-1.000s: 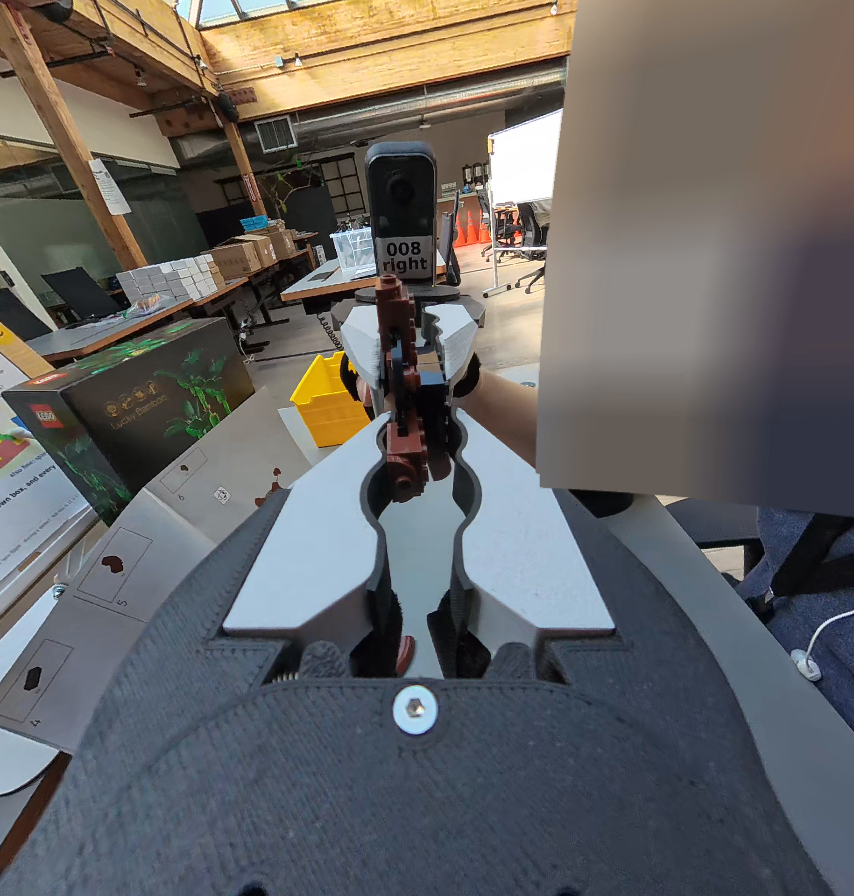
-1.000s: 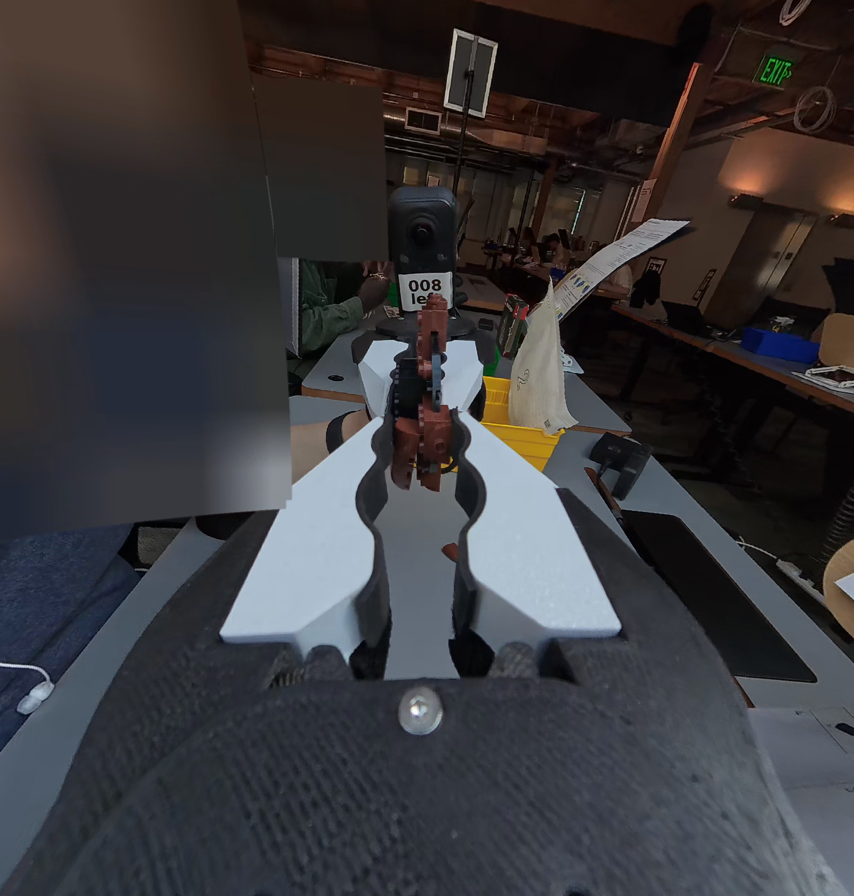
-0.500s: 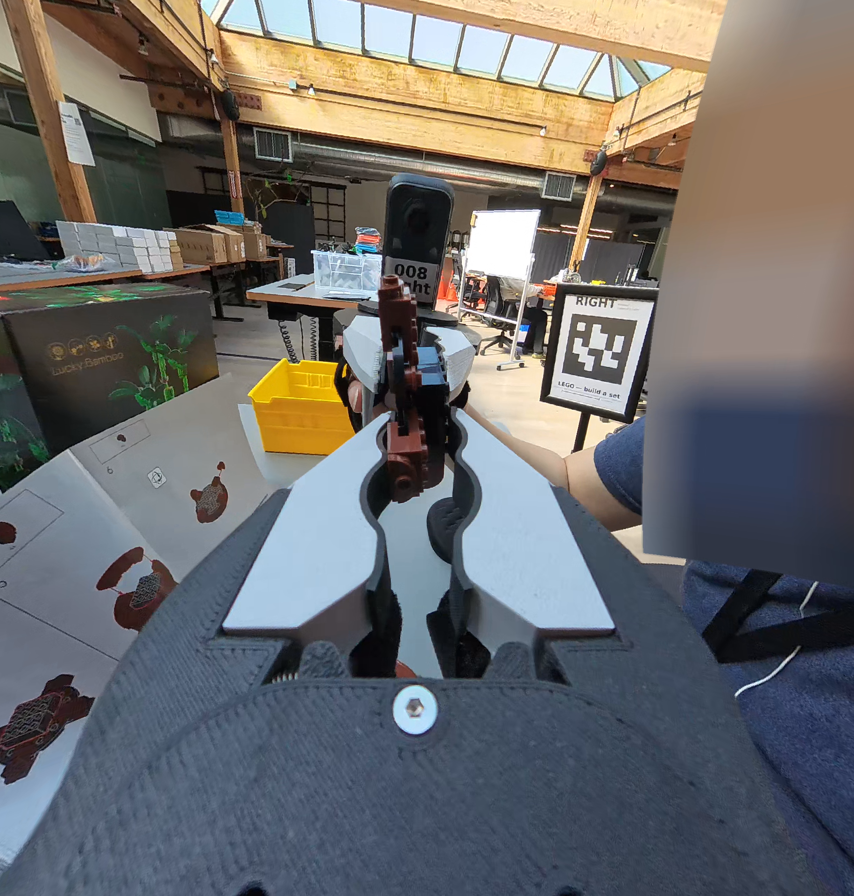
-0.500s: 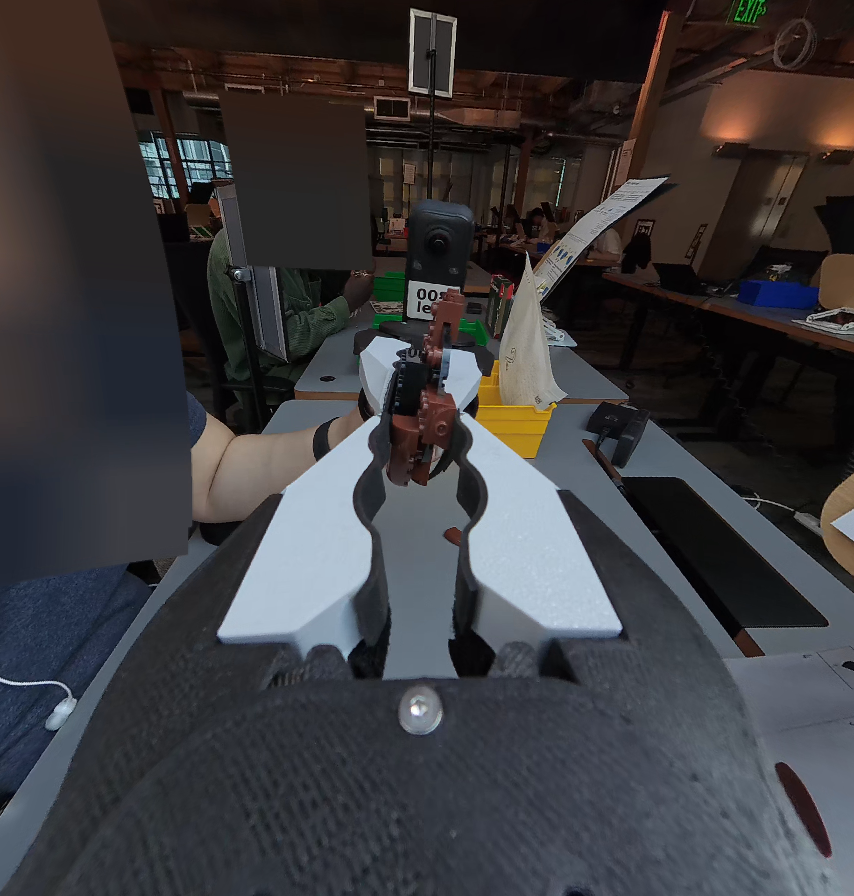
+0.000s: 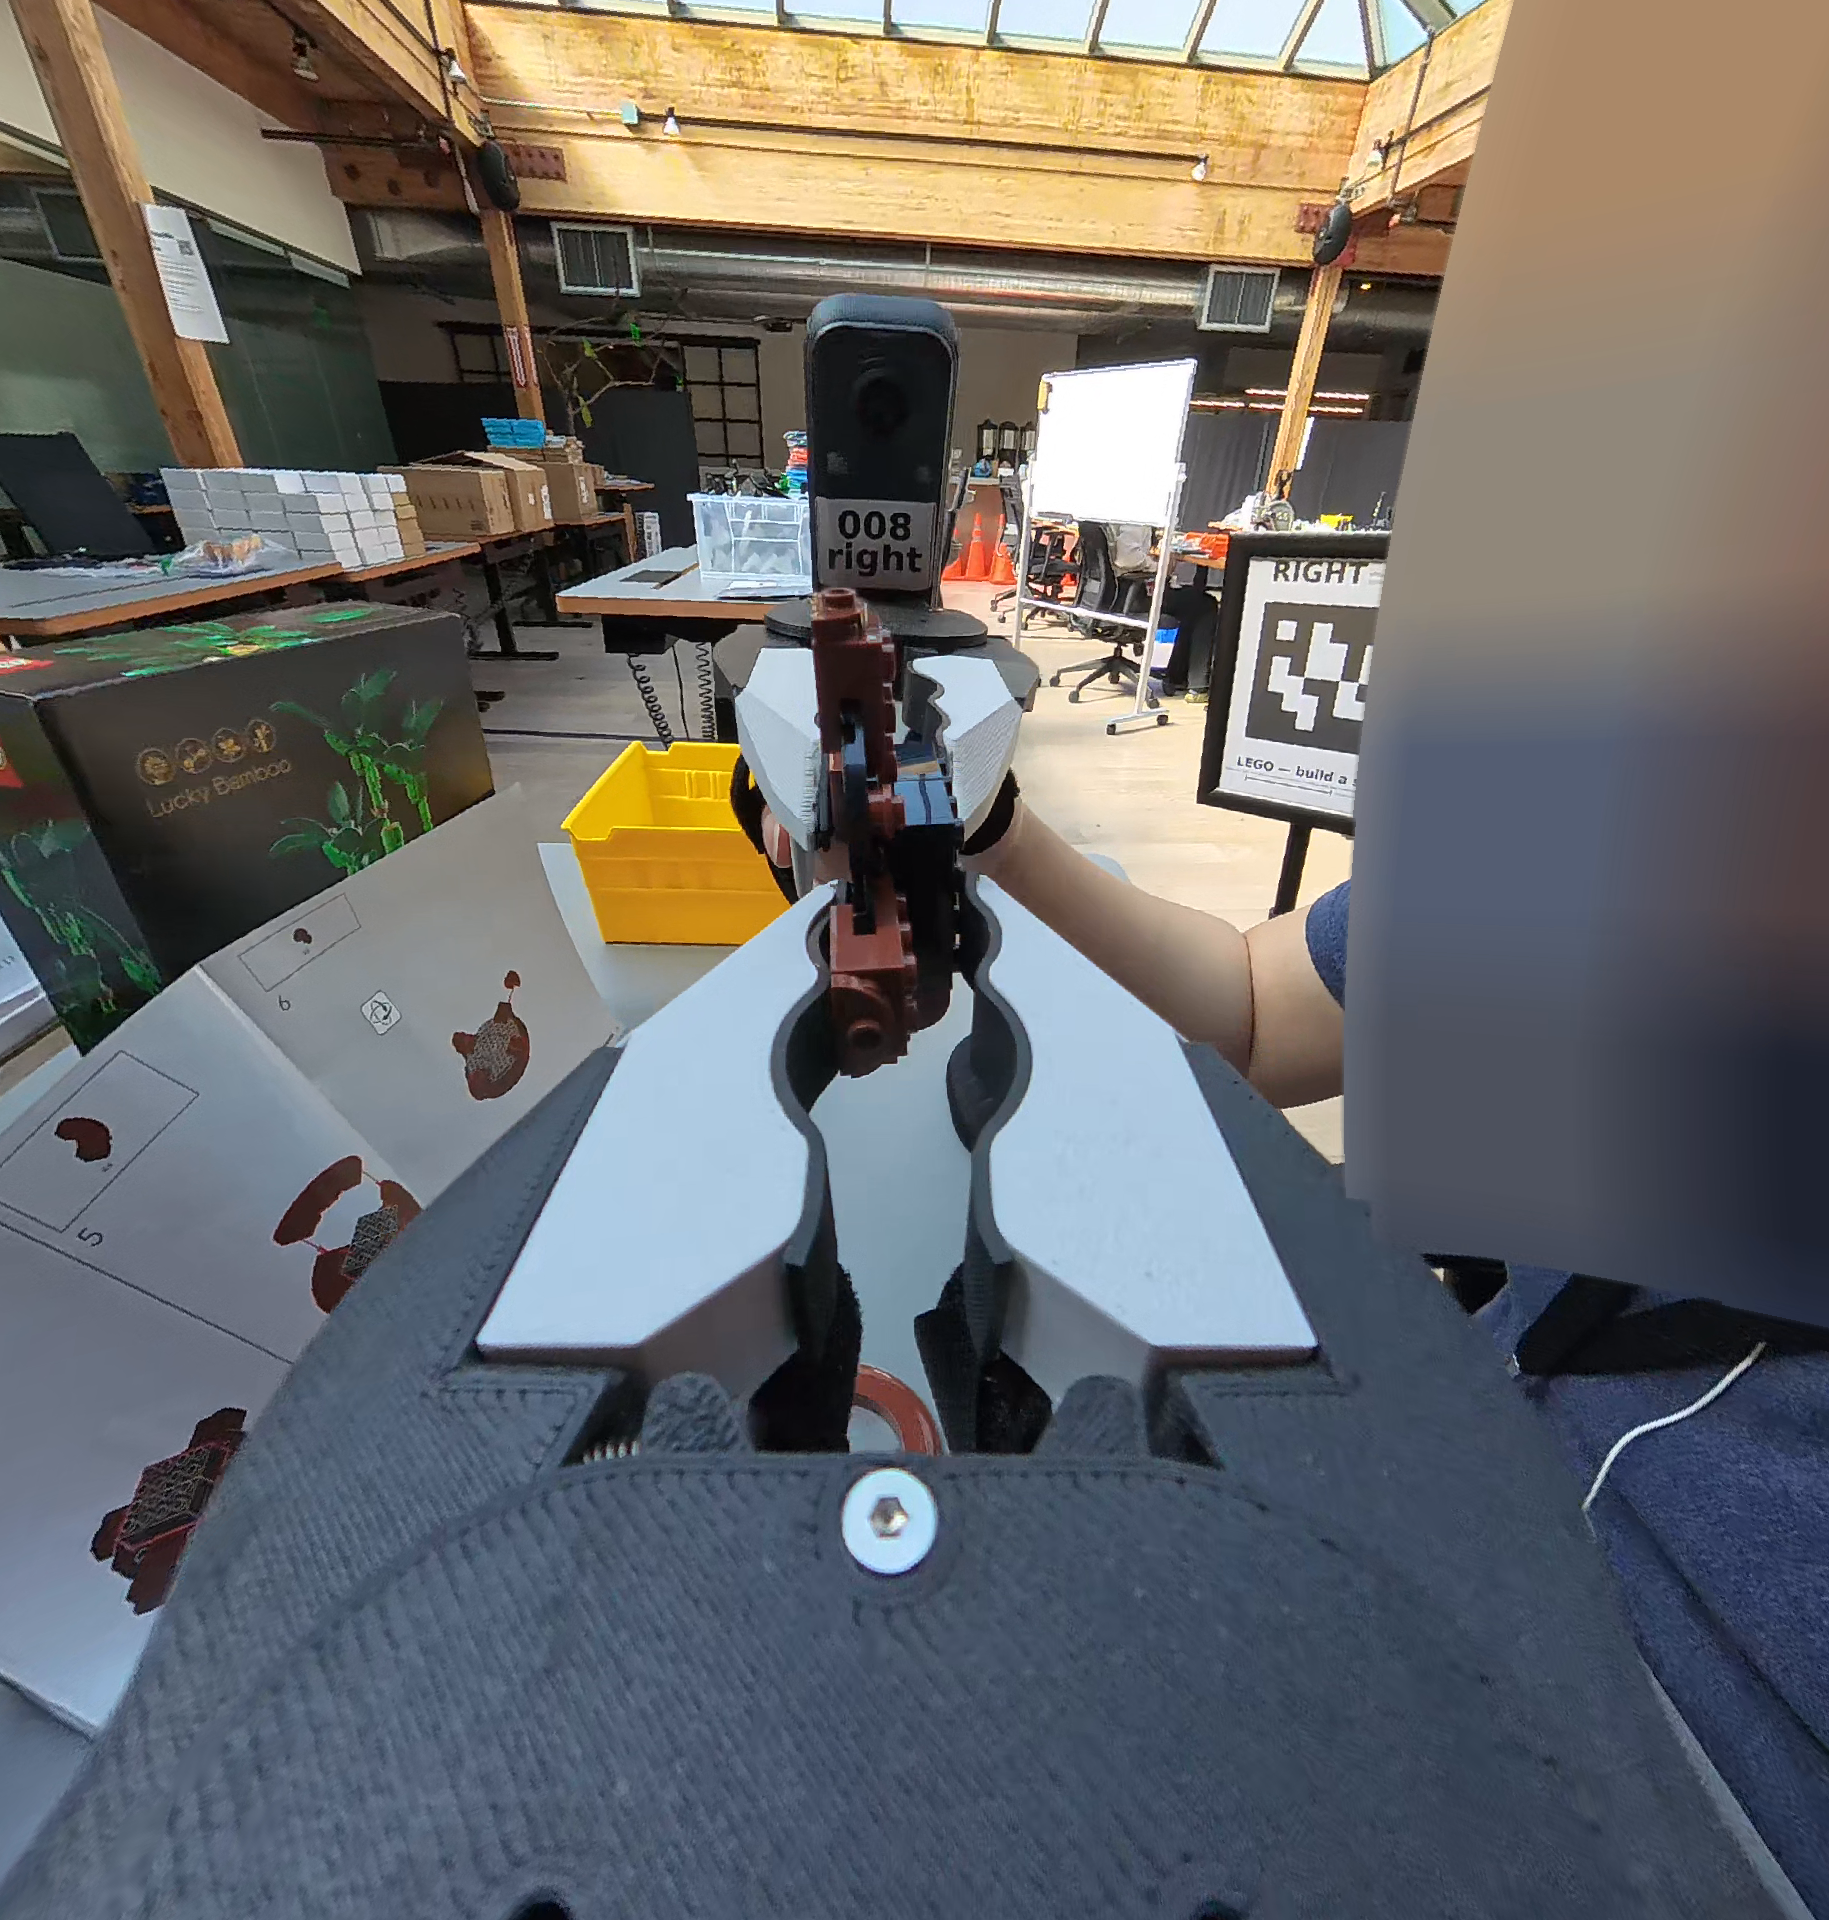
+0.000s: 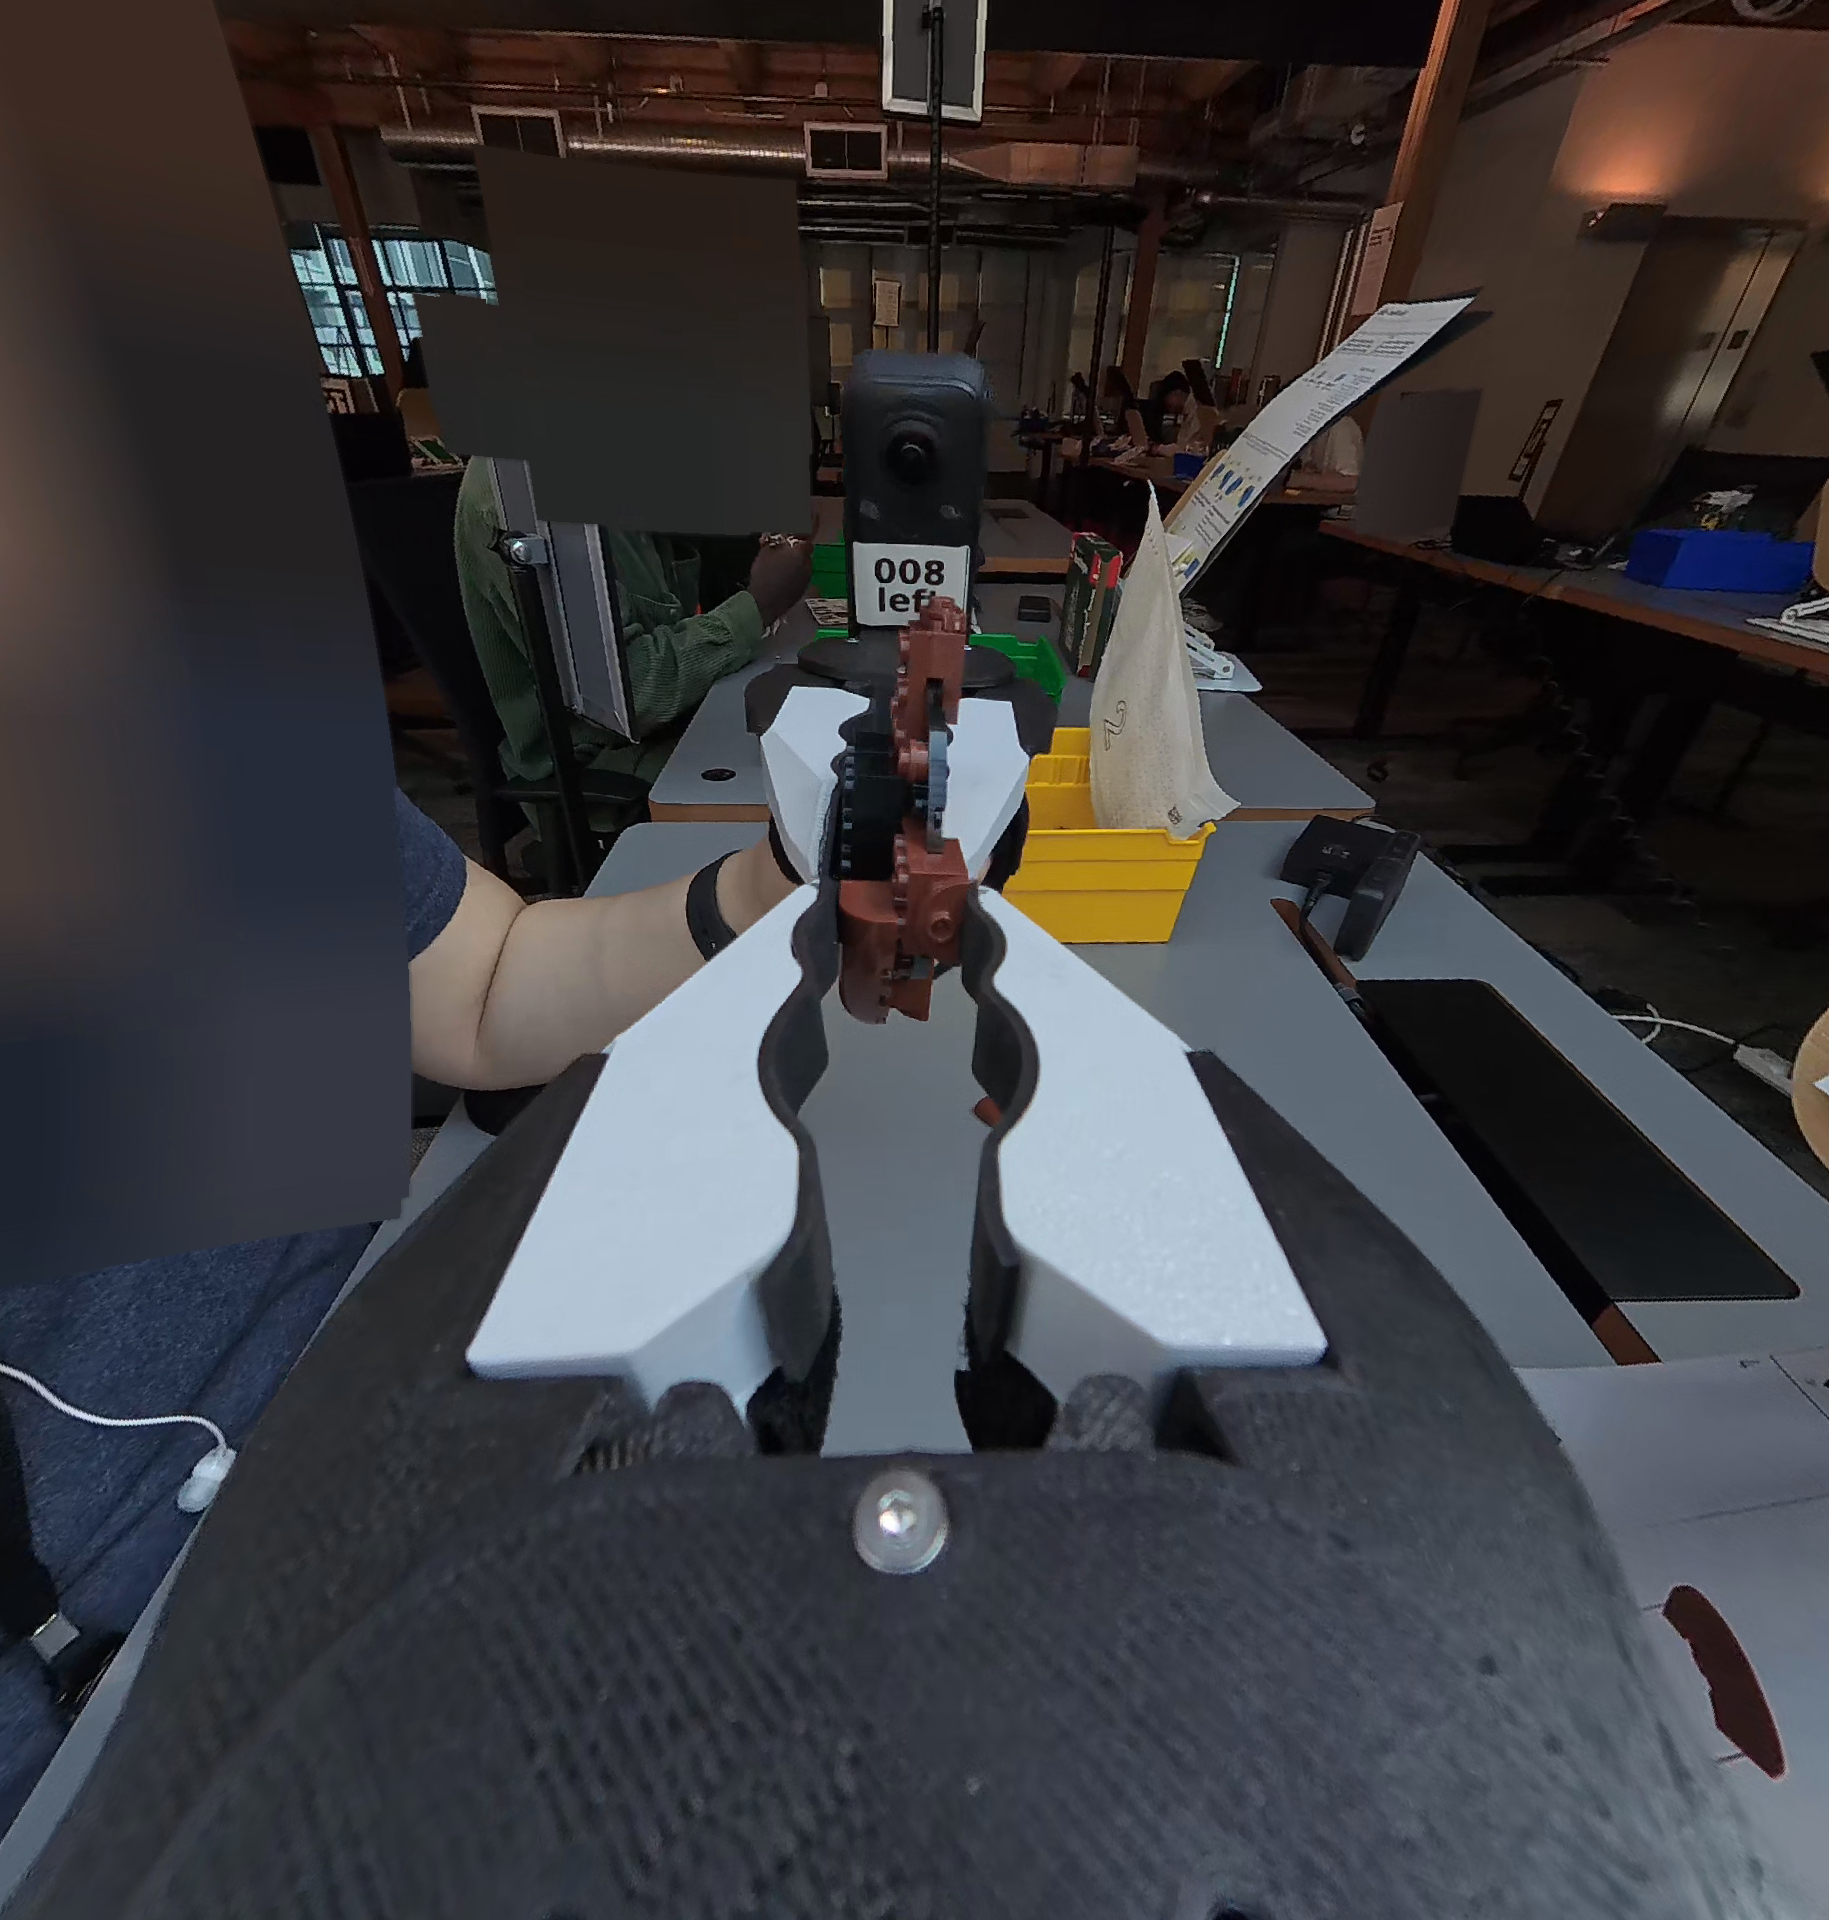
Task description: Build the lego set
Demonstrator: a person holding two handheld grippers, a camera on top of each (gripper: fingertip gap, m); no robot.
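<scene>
Held aloft between opposed left tool (image 5: 894, 935) and right tool (image 6: 894, 914), both clenched on the brown-and-black lego assembly (image 5: 874, 883), seemingly to press its halves together clear of the desk (image 6: 1253, 997).

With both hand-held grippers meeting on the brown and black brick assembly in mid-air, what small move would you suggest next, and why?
Probably press the two ends gently together. The left hand-held gripper and the right hand-held gripper each appear shut on an end of the brown and black assembly, held above the instruction sheet; whether the bricks are fully seated cannot be told, so a light squeeze seems safest.
</scene>
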